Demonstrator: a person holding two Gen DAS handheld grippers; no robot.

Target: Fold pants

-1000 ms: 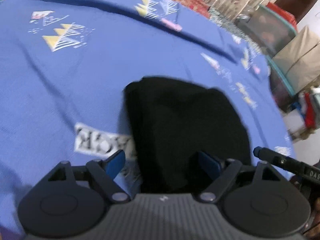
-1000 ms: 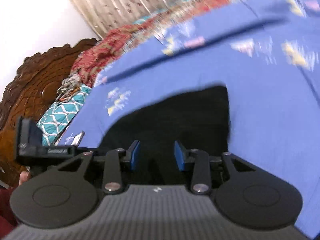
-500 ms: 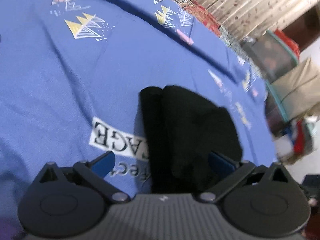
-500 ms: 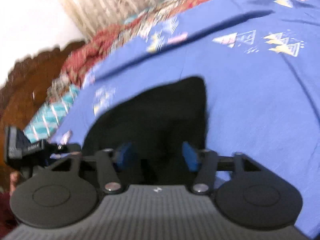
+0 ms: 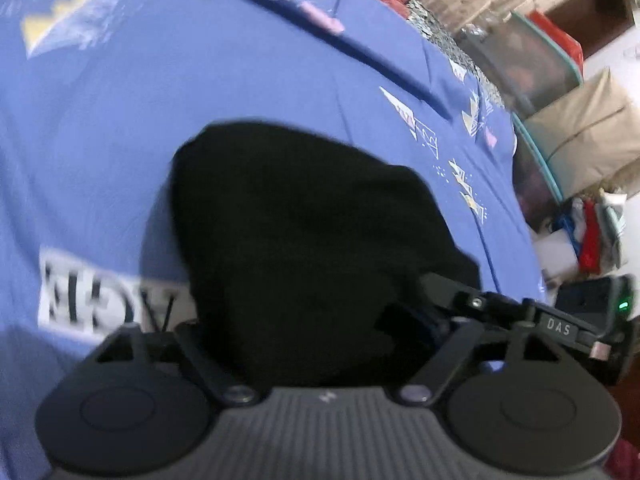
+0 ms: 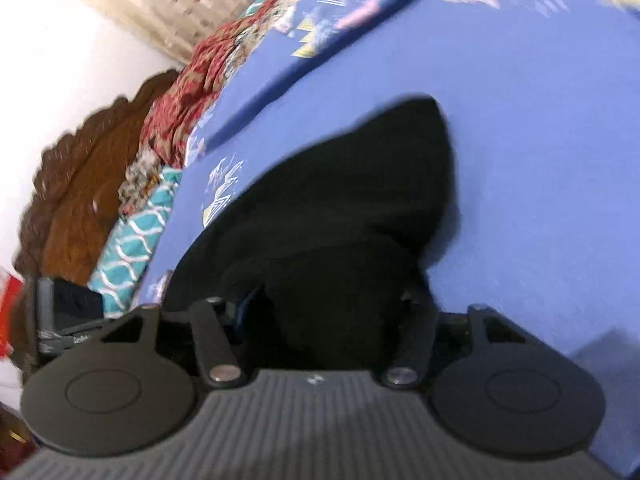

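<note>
The black pants (image 5: 304, 232) lie folded in a thick bundle on the blue bedsheet (image 5: 200, 80). My left gripper (image 5: 308, 328) is open, its fingers spread wide around the near end of the bundle, whose cloth hides the fingertips. In the right wrist view the same pants (image 6: 360, 200) fill the space between the spread fingers of my right gripper (image 6: 328, 308), which is open; a blue pad (image 6: 246, 304) shows at its left. The right gripper's body (image 5: 560, 324) shows at the right of the left wrist view, close beside the left one.
A white printed label (image 5: 108, 300) on the sheet lies left of the pants. Storage boxes and a bag (image 5: 560, 92) stand beyond the bed's right edge. A carved wooden headboard (image 6: 88, 168) and patterned bedding (image 6: 192, 92) lie at the left in the right wrist view.
Both grippers have moved forward onto the bundle, so the cloth now sits between their fingers and covers the pads. The right gripper has opened wider.
</note>
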